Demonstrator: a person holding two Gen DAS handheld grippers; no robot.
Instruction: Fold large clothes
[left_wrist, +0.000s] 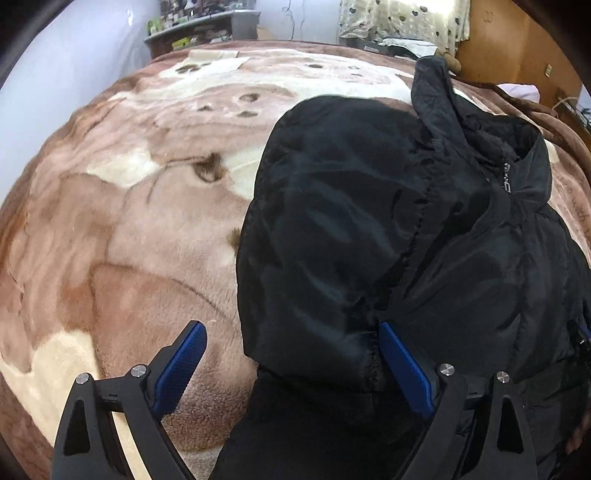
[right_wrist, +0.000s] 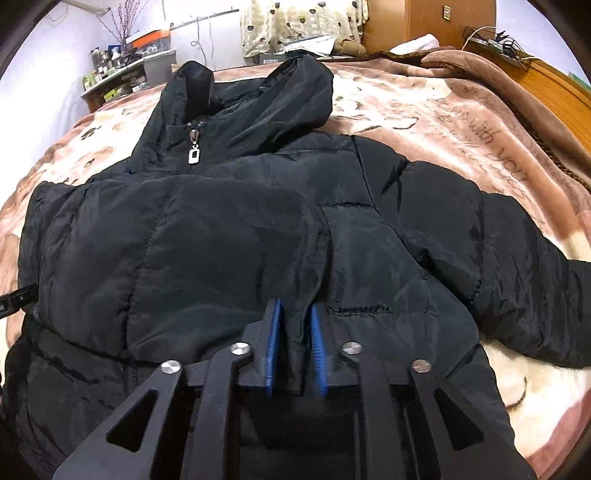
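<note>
One big black coat (right_wrist: 229, 229) lies on the bed blanket (left_wrist: 110, 221), filling the middle of both views. The right tongs (right_wrist: 295, 332) pinch a fold of it tight. The left tongs (left_wrist: 291, 354) gape wide, holding nothing. It looks puffy, soft and slippery, so grab thick edges.

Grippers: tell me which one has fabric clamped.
The right gripper: jaws shut on the black padded jacket. The left gripper's jaws stand wide open.

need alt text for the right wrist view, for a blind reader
The right gripper pinches a fold of a black puffer jacket spread zipped-up on a brown and cream blanket. Its hood points toward cluttered shelves beyond.
</note>
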